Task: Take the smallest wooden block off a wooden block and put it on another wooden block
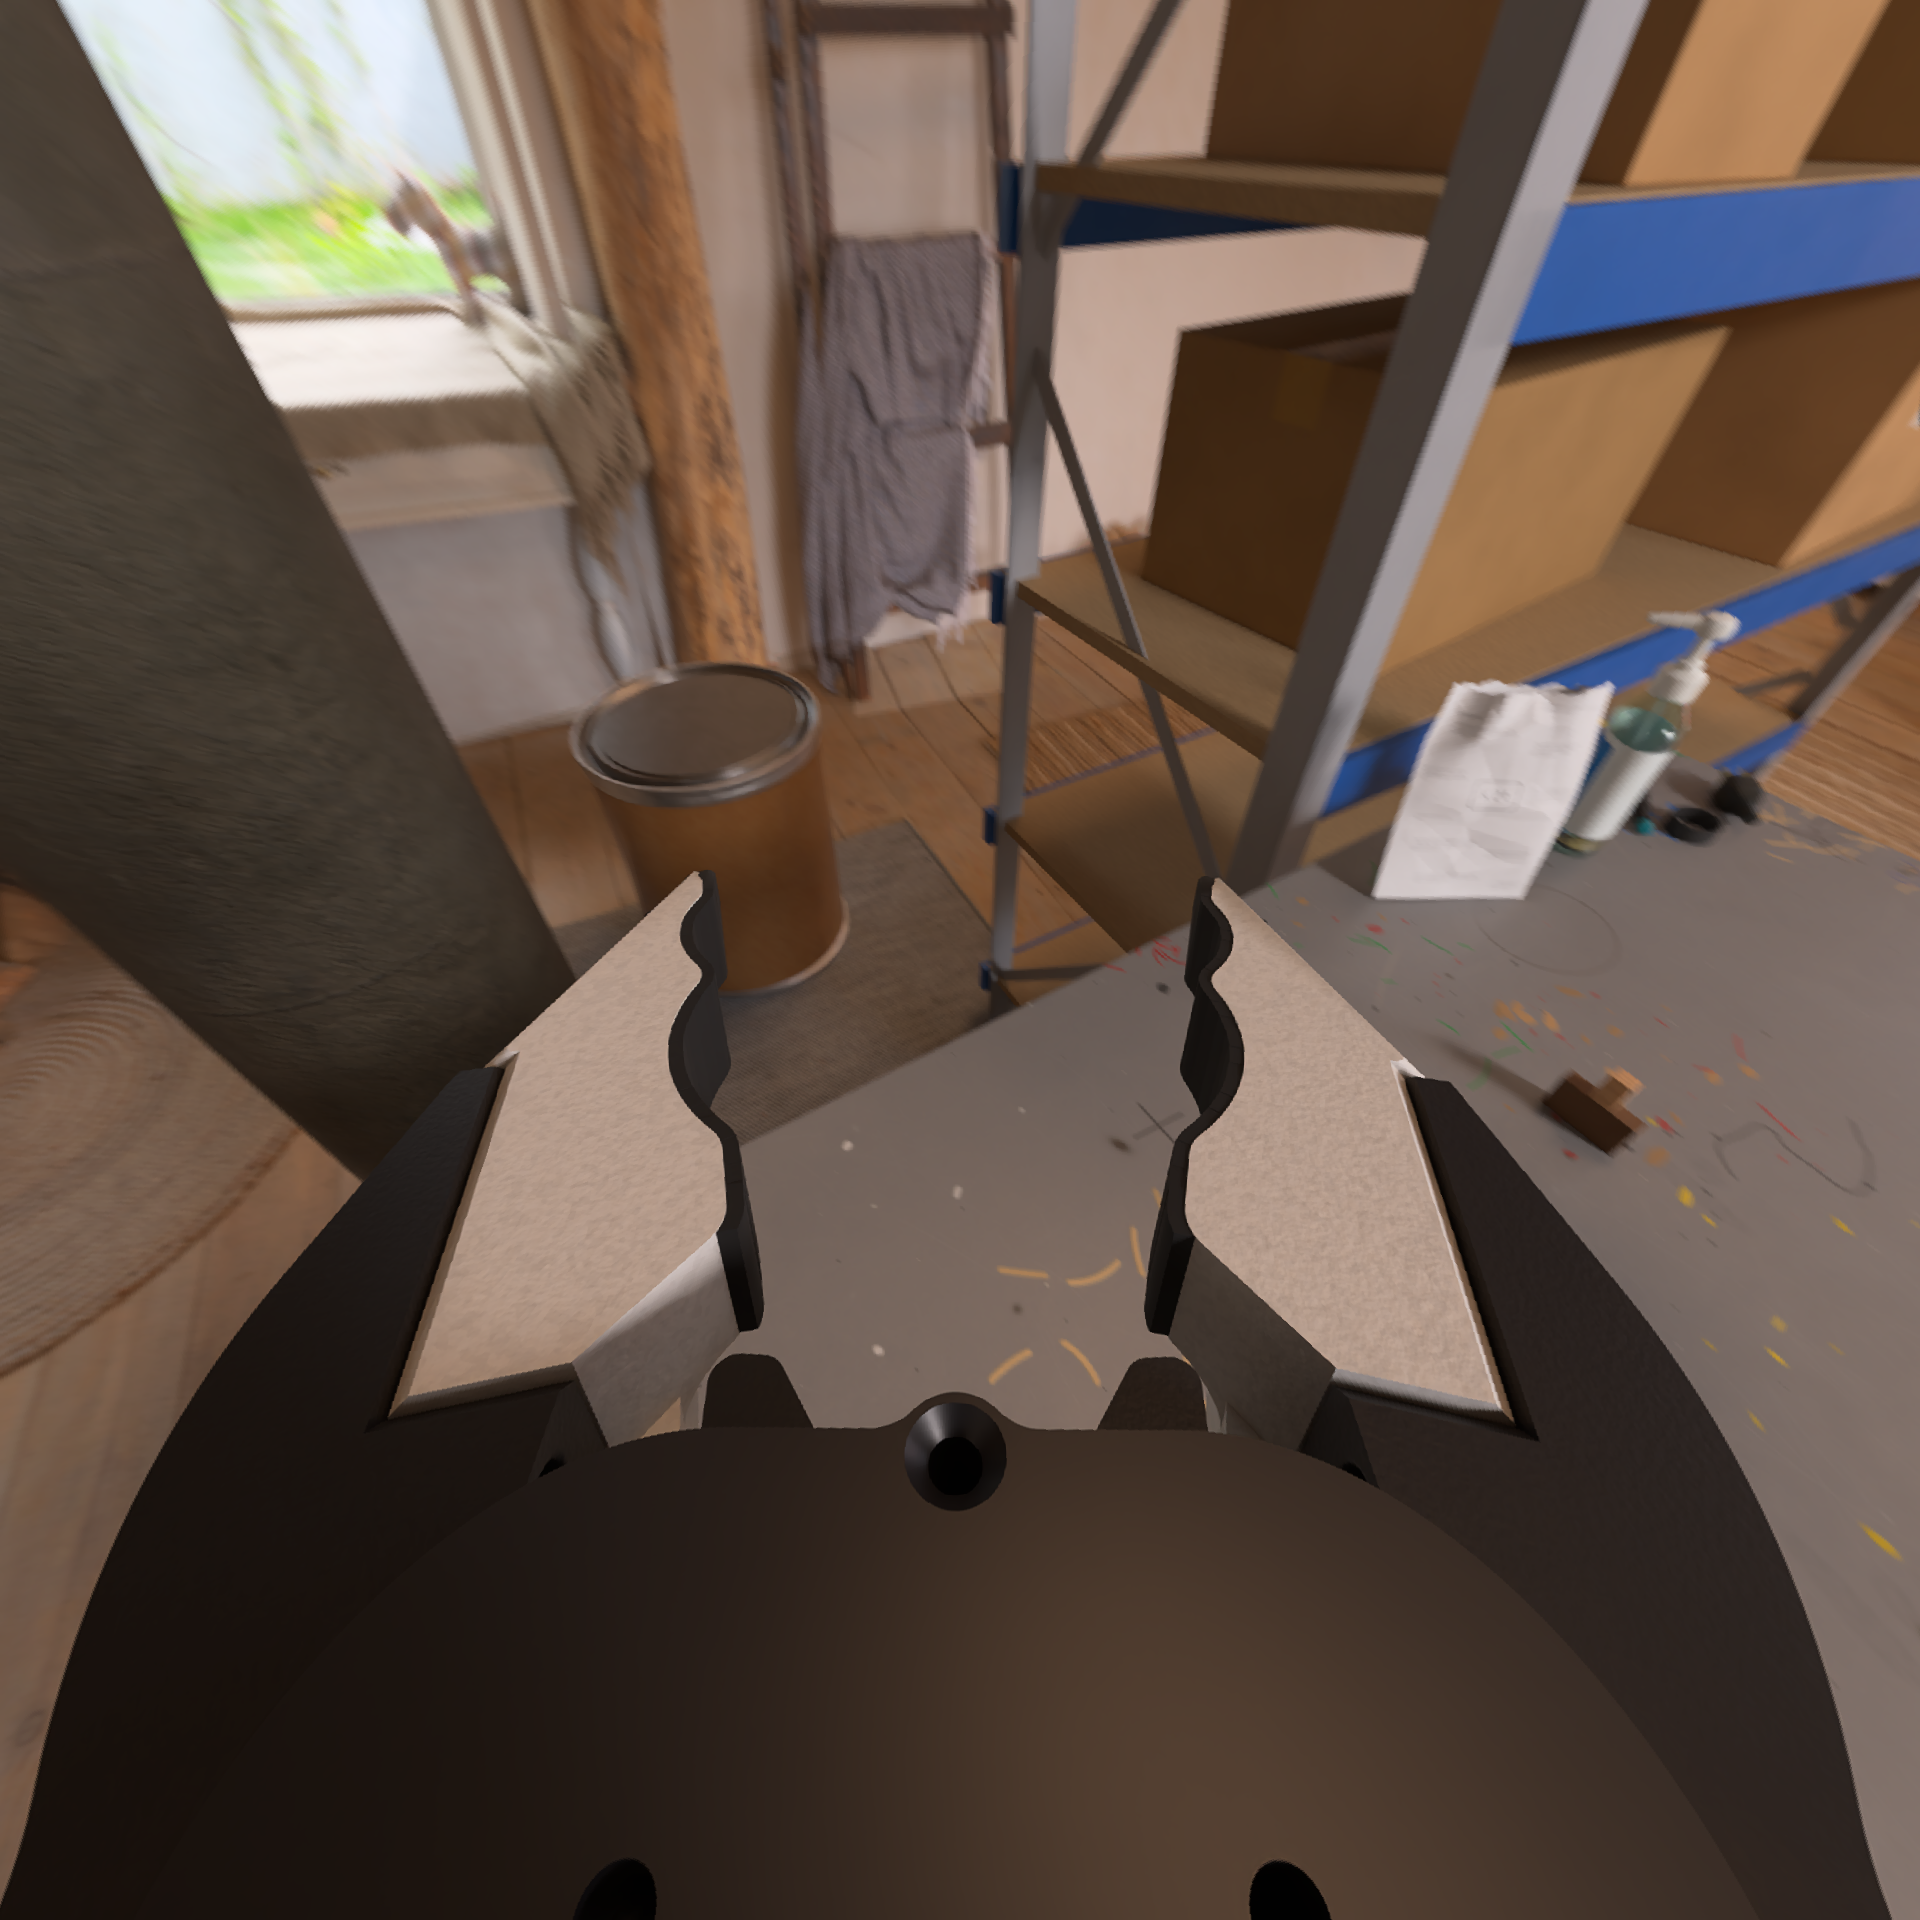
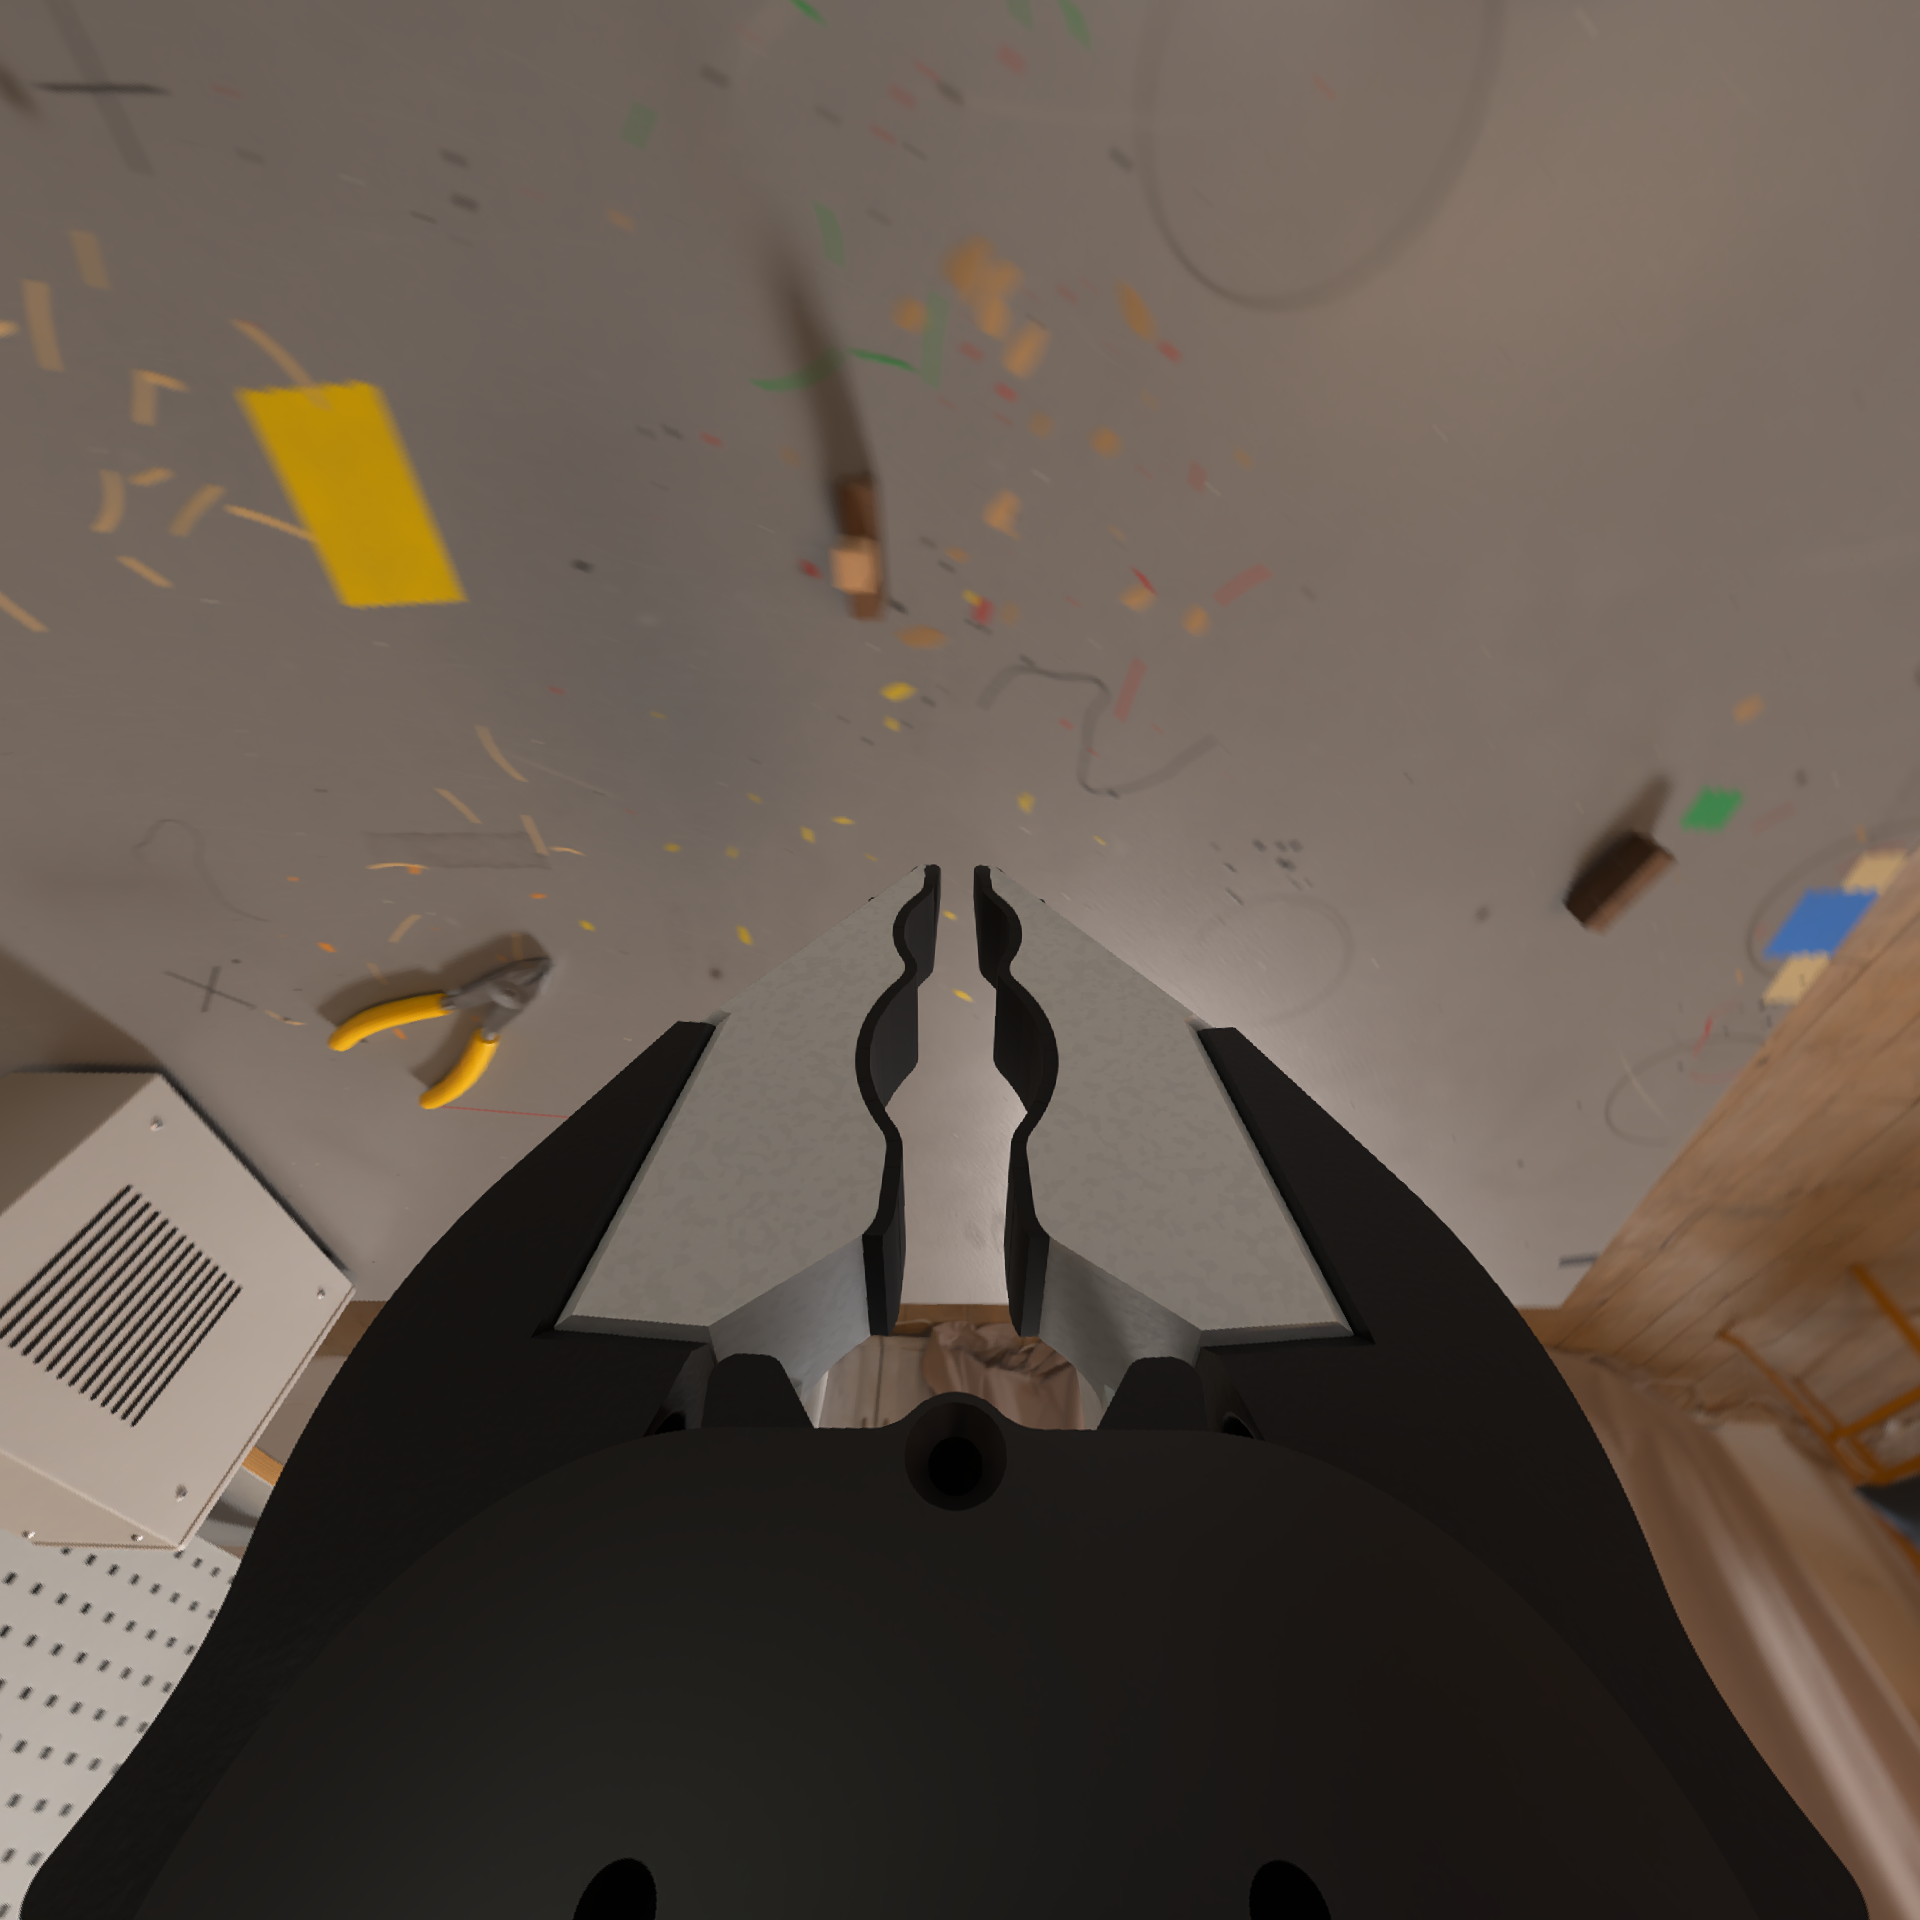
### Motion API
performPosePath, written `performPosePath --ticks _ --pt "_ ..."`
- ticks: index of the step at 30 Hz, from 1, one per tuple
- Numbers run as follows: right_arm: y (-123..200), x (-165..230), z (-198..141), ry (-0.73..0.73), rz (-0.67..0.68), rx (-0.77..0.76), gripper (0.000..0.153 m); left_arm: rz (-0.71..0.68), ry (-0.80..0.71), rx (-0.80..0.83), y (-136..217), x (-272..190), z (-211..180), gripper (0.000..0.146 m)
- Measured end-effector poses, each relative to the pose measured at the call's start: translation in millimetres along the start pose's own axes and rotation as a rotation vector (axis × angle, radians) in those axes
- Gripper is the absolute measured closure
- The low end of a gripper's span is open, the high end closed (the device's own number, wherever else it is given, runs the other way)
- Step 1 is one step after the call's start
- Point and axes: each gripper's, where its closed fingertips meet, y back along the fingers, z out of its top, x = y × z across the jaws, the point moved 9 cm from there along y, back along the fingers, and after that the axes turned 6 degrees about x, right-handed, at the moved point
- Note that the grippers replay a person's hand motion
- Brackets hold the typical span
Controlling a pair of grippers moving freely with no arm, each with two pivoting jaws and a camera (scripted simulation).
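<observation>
Nothing moved yet: the small pale wooden cube (image 2: pixel 854 567) sits atop the dark brown wooden block (image 2: pixel 858 516). The second dark wooden block (image 2: pixel 1619 879) waits well apart. Left gripper (image 1: pixel 954 883) gapes wide and empty; right gripper (image 2: pixel 954 871) is nearly closed, holding nothing.

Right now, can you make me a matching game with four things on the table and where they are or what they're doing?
Things:
1. smallest wooden block
2. yellow pliers
3. left claw
4. right claw

States:
A. nearly closed, empty
B. sitting on a darker wooden block
C. wide open, empty
D. lying beside a vented metal box

Pairs: 1-B, 2-D, 3-C, 4-A
</observation>
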Motion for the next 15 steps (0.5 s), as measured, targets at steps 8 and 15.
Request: performPosePath --ticks 8,15 --pt "-6 148 76 0.233 0.032 -0.010 0.147 0.125 -0.049 -0.158 24 -11 1 0.069" --pt "-20 253 121 0.365 0.003 0.018 0.147 0.103 -0.044 -0.165 38 -16 0 0.054"
